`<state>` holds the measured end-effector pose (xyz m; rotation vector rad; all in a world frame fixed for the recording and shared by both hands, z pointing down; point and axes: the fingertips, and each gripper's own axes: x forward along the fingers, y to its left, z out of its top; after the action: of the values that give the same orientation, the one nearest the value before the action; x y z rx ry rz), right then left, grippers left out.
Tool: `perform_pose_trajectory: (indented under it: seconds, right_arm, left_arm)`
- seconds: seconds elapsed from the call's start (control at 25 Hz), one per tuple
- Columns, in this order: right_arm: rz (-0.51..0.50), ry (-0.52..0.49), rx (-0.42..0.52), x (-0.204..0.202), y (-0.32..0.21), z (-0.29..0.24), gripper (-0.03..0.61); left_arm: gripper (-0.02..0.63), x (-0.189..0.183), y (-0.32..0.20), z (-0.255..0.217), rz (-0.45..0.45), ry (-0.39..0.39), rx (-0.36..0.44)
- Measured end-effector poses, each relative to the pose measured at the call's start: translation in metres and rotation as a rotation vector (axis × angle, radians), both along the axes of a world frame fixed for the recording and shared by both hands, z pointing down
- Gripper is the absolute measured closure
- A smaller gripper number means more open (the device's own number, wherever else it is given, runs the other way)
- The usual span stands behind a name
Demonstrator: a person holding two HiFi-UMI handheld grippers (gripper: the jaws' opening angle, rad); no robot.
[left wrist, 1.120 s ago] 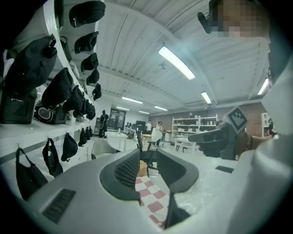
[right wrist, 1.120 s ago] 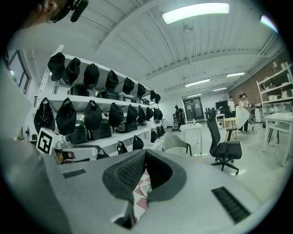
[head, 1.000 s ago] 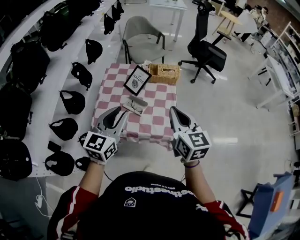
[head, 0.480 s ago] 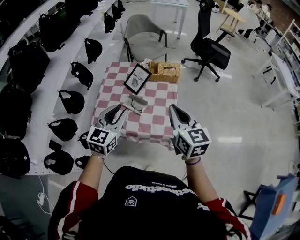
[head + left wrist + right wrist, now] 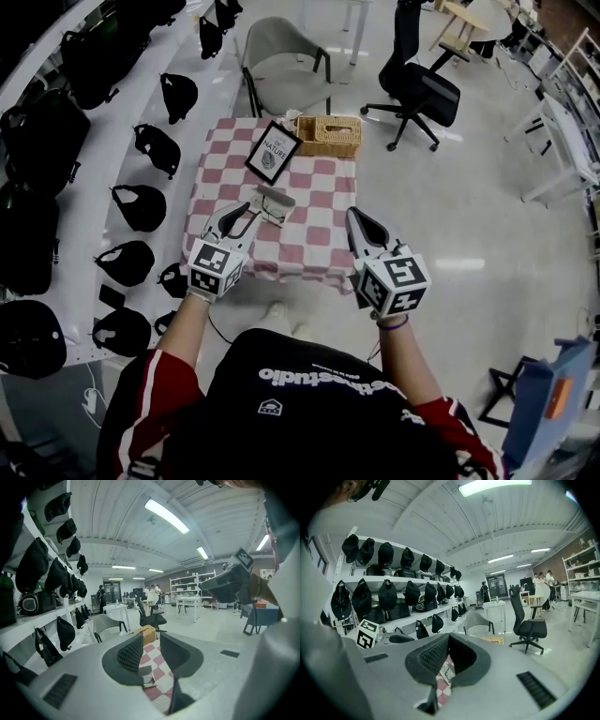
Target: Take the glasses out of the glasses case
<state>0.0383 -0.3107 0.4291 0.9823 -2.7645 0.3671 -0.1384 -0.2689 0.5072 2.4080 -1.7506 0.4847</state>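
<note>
A grey glasses case [image 5: 271, 201] lies open near the middle of a bench [image 5: 319, 234] covered in a pink-and-white checked cloth, with something dark inside it. The left hand-held gripper [image 5: 242, 214] hovers just left of the case, jaws spread and empty. The right hand-held gripper [image 5: 357, 219], jaws pressed together on nothing, hangs over the bench's near right edge. A black-framed picture [image 5: 273, 153] and a woven basket [image 5: 329, 134] stand at the far side.

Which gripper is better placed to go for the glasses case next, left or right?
Left. The left gripper is right beside the glasses case on the checkered table, fingers apart, and its own view frames the case between them. The right gripper is farther from it, fingertips together.
</note>
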Motion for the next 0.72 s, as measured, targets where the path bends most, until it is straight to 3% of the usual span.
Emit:
perform_pose_trajectory:
  seconds: [0.4, 0.72]
  right_arm:
    - [0.088, 0.027, -0.032, -0.003, -0.01, 0.009, 0.575]
    - [0.147, 0.068, -0.051, -0.012, -0.006, 0.023, 0.575]
  left_arm:
    - [0.511, -0.013, -0.027, 0.061, 0.087, -0.078, -0.121]
    - [0.511, -0.023, -0.04, 0.113, 0.184, -0.194, -0.203]
